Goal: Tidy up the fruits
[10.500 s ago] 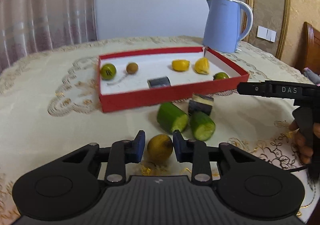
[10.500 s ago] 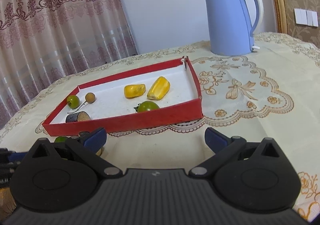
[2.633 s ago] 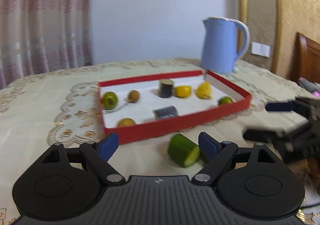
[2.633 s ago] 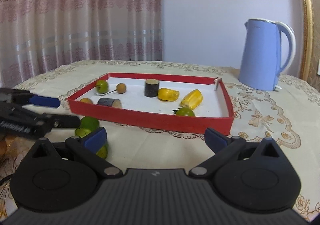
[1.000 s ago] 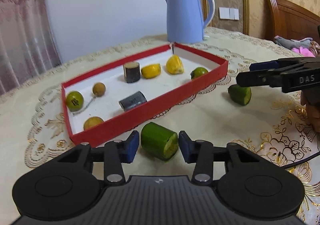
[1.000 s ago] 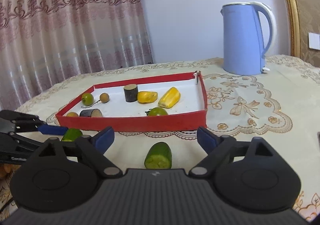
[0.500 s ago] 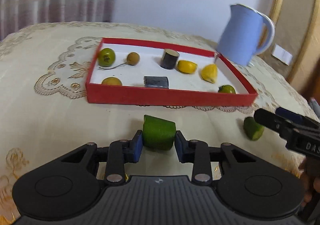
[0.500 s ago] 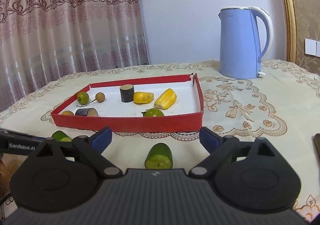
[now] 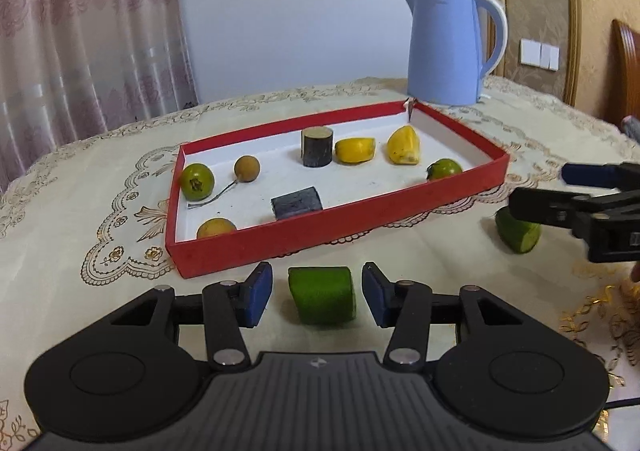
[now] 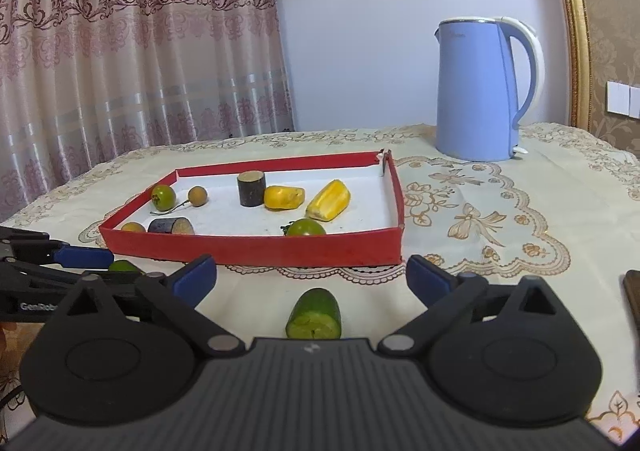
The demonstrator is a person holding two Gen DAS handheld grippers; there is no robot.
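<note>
1. Sitting on the tablecloth (image 9: 420, 255) just near of the red tray (image 9: 328, 229), a green cucumber chunk (image 9: 322, 294) lies between the blue pads of the left gripper (image 9: 317, 293). The jaws are opening and stand narrow, with a gap on each side of the chunk; nothing is gripped.
2. A second cucumber piece (image 10: 315, 315) lies on the cloth ahead of the right gripper (image 10: 312, 279), cut face toward the camera. Those jaws are opening and stand wide, with the pads well clear of it.
3. Tray already holds two yellow wedges (image 9: 355, 150), small green fruits (image 9: 197, 181), a brown round fruit (image 9: 247, 168) and two dark cylinders (image 9: 317, 147).
4. Handling, by judgement: chunks look firm and light, skin waxy, cut faces probably wet and slick. Round body will roll if nudged sideways.
5. Best hold: pads across the curved skin at mid-length, not on the cut ends. Moderate squeeze only, since the flesh would bruise.
6. Blue kettle (image 10: 480, 91) stands far right, well clear of the work.
</note>
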